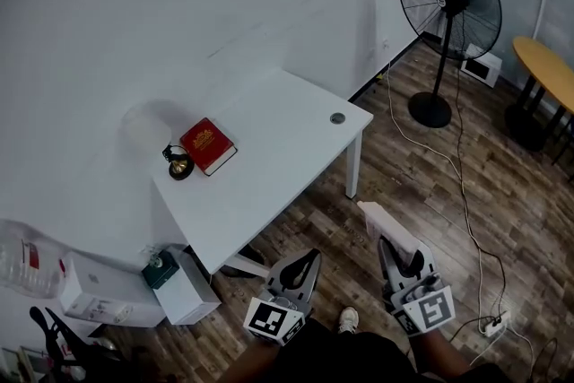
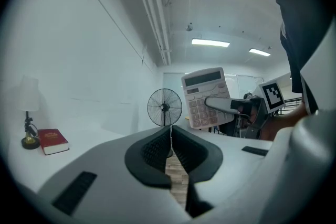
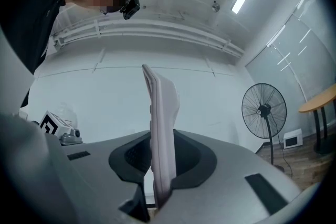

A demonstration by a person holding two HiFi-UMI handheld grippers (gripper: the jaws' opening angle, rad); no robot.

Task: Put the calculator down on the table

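The right gripper is clamped on a pale grey, flat plastic calculator. Its dark ribbed pads press on the two broad faces of the lower end. The jaws stand only as far apart as the thin body is thick. In the right gripper view the calculator rises edge-on from between the jaws. In the left gripper view its keypad and display face the camera.

The calculator is in the air, out past the near edge of the white rectangular table. It hangs over the wood-plank floor and touches no part of the table.

The left gripper hangs beside the right one, also off the table's near edge. Its jaws are drawn together, with the tips meeting and nothing between them.

On the table, toward its far-left end, lies a red hardcover book. Beyond the table's right end, a black pedestal fan stands on the floor.
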